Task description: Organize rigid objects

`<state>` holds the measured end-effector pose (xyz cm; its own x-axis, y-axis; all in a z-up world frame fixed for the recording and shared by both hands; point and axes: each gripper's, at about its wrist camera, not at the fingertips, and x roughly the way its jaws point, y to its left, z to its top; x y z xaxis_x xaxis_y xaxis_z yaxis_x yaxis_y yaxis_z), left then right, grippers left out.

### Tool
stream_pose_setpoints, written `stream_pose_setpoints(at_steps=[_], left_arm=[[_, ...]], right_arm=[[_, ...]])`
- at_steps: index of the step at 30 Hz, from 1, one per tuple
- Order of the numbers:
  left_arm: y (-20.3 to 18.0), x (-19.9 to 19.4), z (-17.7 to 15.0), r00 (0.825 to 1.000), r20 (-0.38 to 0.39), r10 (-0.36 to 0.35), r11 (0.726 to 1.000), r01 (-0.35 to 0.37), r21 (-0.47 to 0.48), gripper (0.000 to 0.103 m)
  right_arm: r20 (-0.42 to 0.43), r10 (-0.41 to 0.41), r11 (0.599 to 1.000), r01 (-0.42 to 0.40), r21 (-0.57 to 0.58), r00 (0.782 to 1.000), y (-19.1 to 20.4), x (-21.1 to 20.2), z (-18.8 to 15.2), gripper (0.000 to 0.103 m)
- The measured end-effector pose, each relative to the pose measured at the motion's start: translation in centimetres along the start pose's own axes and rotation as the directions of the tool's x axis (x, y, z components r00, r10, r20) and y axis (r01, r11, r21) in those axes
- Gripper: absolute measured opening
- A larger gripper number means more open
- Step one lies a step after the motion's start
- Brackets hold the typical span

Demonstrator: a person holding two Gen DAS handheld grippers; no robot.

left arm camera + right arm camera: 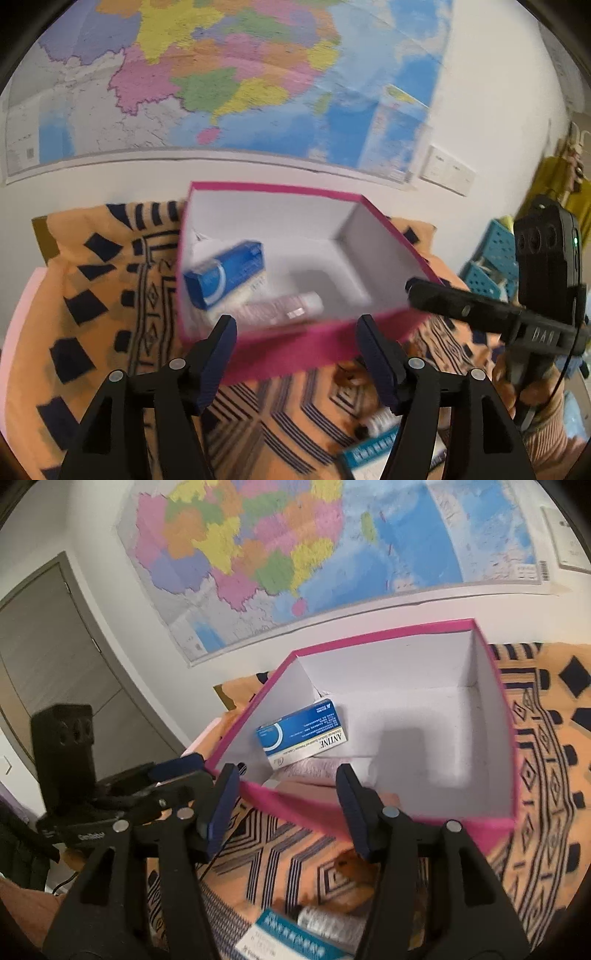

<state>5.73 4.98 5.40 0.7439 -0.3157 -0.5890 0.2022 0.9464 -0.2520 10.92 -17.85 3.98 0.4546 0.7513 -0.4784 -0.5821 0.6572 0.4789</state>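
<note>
A pink box (295,350) with a white inside stands open on an orange patterned cloth (92,295). In it lie a blue and white medicine carton (225,273) and a clear pink bottle (280,308). My left gripper (295,328) hangs open just short of the box's near wall, with nothing between its fingers. My right gripper (287,775) is open too, over the near left corner of the box (498,827), level with the carton (303,734) and the bottle (317,770). On the cloth below the grippers lie a small bottle (328,923) and a teal carton (291,938).
A large coloured map (221,74) hangs on the white wall behind the box. Blue plastic baskets (491,254) stand to the right, and a grey door (55,646) is at the left. A hand (535,395) holds the right gripper's handle.
</note>
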Motion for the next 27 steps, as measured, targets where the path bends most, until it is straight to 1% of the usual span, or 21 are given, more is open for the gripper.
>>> stream_pose_setpoints(at_steps=[3,5,7,8,11,16,21,25,27], left_arm=[[-0.8,-0.2,-1.6,0.999,-0.025,-0.036,0.999,0.036,0.004,0.069],[-1.3,0.0,-2.8,0.996,-0.054,-0.067,0.998,0.067,-0.002,0.069],[-1.8,0.0,-3.7,0.994,-0.069,-0.083,0.997,0.083,-0.009,0.069],[-2.0,0.2,-4.3,0.991,-0.086,-0.105,0.994,0.104,-0.018,0.069],[-2.9,0.5,-5.4,0.985,-0.117,-0.13,0.992,0.129,-0.016,0.069],[-5.4,1.3,-7.3,0.966,-0.183,-0.182,0.981,0.191,0.03,0.069],[-8.5,2.0,-8.5,0.945,-0.232,-0.23,0.96,0.26,0.105,0.069],[-10.8,2.2,-9.1,0.929,-0.259,-0.263,0.935,0.312,0.168,0.069],[-12.1,2.3,-9.5,0.92,-0.276,-0.278,0.918,0.339,0.204,0.069]], right_arm=[[0.004,-0.011,1.0,0.011,0.01,1.0,-0.4,-1.8,-1.3,0.057],[0.001,-0.042,0.999,0.042,0.024,0.999,-0.9,-2.9,-2.3,0.057],[0.002,-0.055,0.998,0.054,0.043,0.999,-1.3,-3.6,-3.1,0.057],[-0.001,-0.06,0.997,0.06,0.056,0.998,-1.7,-4.1,-3.7,0.057],[-0.022,-0.096,0.992,0.097,0.084,0.995,-2.8,-5.2,-5.4,0.057],[-0.048,-0.138,0.977,0.144,0.159,0.989,-4.9,-7.1,-8.1,0.057],[-0.064,-0.165,0.958,0.175,0.227,0.984,-6.2,-8.8,-10.3,0.057],[-0.092,-0.174,0.946,0.193,0.263,0.98,-6.6,-9.3,-11.8,0.057],[-0.1,-0.179,0.94,0.2,0.276,0.979,-6.7,-9.7,-12.4,0.057]])
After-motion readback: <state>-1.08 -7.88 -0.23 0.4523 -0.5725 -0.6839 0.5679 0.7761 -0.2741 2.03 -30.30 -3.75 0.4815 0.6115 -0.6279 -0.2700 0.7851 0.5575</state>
